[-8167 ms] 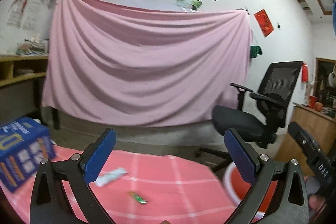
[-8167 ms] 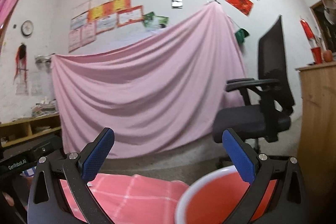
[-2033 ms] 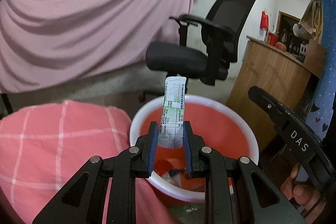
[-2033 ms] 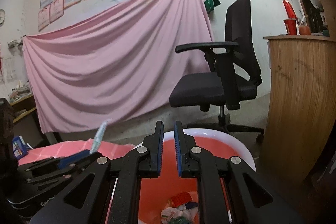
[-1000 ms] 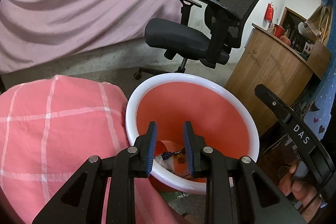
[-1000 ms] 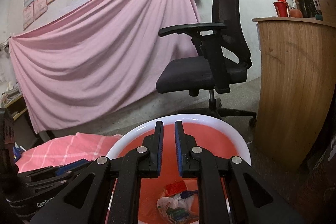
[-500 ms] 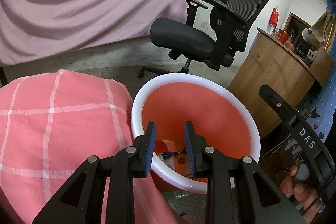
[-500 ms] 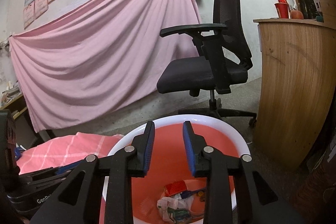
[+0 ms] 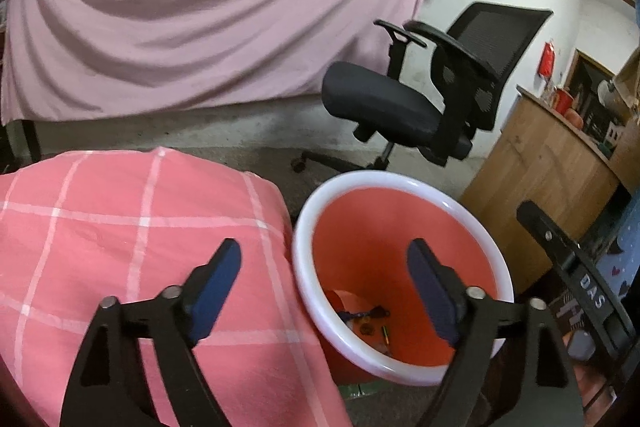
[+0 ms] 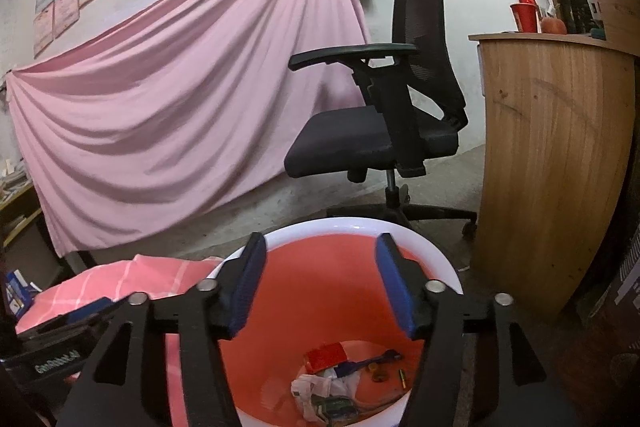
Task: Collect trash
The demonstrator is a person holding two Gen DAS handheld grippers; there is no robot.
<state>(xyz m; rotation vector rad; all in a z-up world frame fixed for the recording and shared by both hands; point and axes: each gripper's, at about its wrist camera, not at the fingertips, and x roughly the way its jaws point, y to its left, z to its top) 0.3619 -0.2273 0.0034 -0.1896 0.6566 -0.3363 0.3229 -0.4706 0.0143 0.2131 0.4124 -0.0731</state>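
A: Where does the left hand-held gripper (image 9: 324, 263) sit in its own view?

B: Low in the frame; its jaws are opening, spread wide with nothing between the blue pads (image 9: 216, 279); one pad hangs over the pink checked cloth on the table (image 9: 120, 227), the other over the red bucket (image 9: 400, 183) with the white rim.

A: And the right hand-held gripper (image 10: 320, 283)?

B: At the lower centre of its view, above the bucket's mouth; its jaws are opening too, released, with nothing held between them.

A: Where is the trash?

B: At the bottom of the bucket, low centre of the right wrist view; a heap of trash (image 10: 332, 387) with a red wrapper (image 10: 326, 355), crumpled white paper and some small bits beside it; in the left wrist view only part of it shows past the rim.

A: What stands around?

B: A black office chair (image 10: 384, 131) behind the bucket; a pink sheet (image 10: 180, 87) hung on the wall at left; a wooden counter (image 10: 552, 155) at right; part of the other gripper's black body, with a hand (image 9: 580, 351) under it, at the lower right of the left view.
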